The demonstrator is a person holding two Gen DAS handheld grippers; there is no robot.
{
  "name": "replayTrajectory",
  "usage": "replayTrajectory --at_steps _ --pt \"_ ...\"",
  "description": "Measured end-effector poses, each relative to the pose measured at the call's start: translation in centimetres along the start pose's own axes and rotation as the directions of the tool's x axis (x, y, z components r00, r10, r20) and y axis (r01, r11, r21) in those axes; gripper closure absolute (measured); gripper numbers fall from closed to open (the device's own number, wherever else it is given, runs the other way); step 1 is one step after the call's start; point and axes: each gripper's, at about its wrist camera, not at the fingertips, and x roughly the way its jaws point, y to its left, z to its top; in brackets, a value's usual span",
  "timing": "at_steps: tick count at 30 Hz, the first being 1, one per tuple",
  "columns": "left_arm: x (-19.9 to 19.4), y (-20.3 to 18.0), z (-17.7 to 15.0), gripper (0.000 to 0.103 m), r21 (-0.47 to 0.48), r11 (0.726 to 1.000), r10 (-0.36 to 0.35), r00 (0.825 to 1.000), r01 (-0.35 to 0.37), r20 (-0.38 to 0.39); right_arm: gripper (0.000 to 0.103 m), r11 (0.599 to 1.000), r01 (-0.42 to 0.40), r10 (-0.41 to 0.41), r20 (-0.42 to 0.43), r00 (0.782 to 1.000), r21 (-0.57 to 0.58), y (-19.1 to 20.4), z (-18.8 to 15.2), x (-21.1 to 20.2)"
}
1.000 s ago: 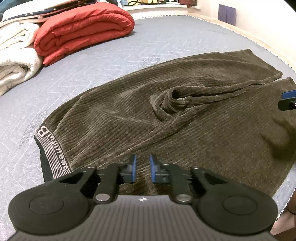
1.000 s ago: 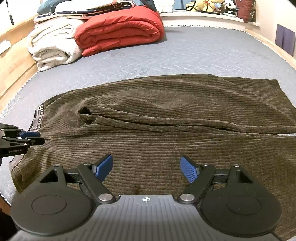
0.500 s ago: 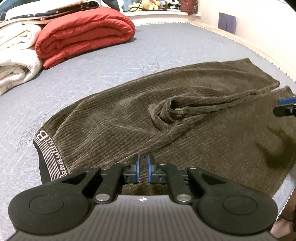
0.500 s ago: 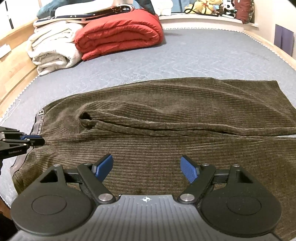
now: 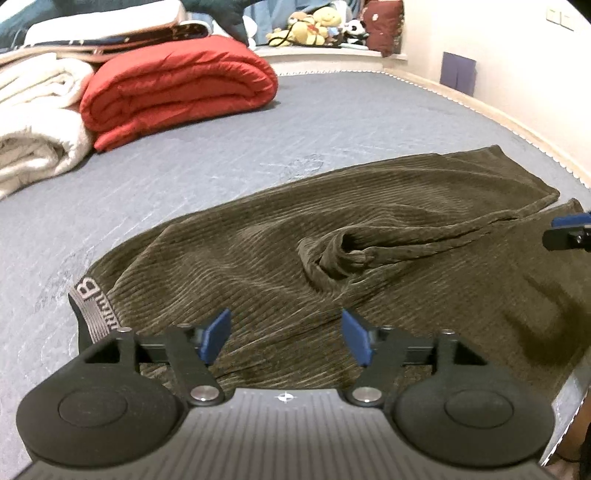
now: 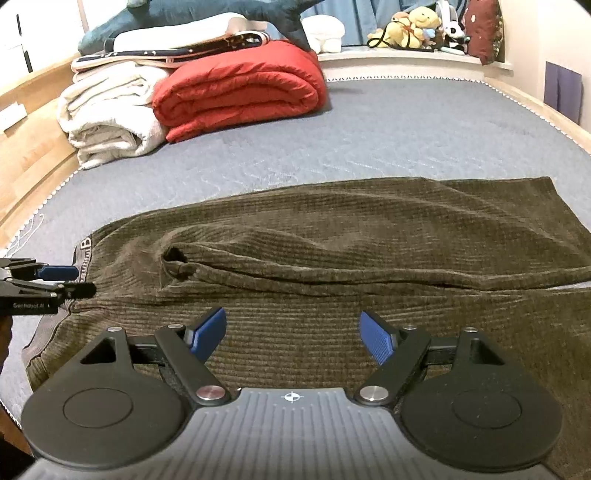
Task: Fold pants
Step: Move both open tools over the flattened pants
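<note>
So the brown corduroy pants (image 6: 332,266) are lying spread out on the bed (image 6: 406,140), which has a grey-blue quilted cover, waistband off to the person's left and the leg ends off to the right. The waistband (image 5: 92,306) is a grey elastic strip with lettering on it; I can make out a big "B" and not much else. There's a bunched-up fold (image 5: 340,254) in the crotch area where the fabric puckers into a little pocket, and a long ridge runs from it toward the leg ends. The left tool (image 5: 286,338) sits low over the near edge of the pants close to the waistband, blue pads spread wide apart with nothing between them, just corduroy underneath. In the right wrist view the left tool (image 6: 62,280) pokes in from the left edge right at the waistband. The right tool (image 6: 291,338) is also wide open and empty, hovering over the near leg about midway along. From the left wrist view the right tool (image 5: 569,230) shows only as a tip at the right edge, above the leg fabric. At the far end of the bed there's a folded red comforter (image 6: 240,92), a stack of white blankets (image 6: 107,118) just beside it, and some stuffed toys (image 6: 413,24) on the ledge behind.
</note>
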Motion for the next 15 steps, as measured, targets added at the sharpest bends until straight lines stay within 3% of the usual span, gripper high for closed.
replayTrajectory --at_steps 3,6,14,15 --pt "-0.1 -0.6 0.0 0.024 0.027 0.999 0.019 0.999 -0.02 0.029 0.021 1.0 -0.011 0.011 0.014 1.0 -0.008 0.2 0.1 -0.1" --pt "0.1 -0.6 0.0 0.019 0.024 1.0 0.0 1.0 0.0 0.026 0.014 1.0 -0.018 0.019 0.04 0.999 -0.025 0.4 0.2 -0.3" --pt "0.4 0.2 0.4 0.02 -0.011 0.999 -0.043 0.999 0.043 0.01 0.01 0.994 -0.046 0.059 0.136 0.989 -0.099 1.7 0.8 -1.7" --pt "0.3 0.4 0.5 0.026 -0.016 0.998 -0.059 0.998 0.06 0.01 0.01 0.993 -0.054 0.069 0.137 0.988 -0.108 1.8 0.9 -1.8"
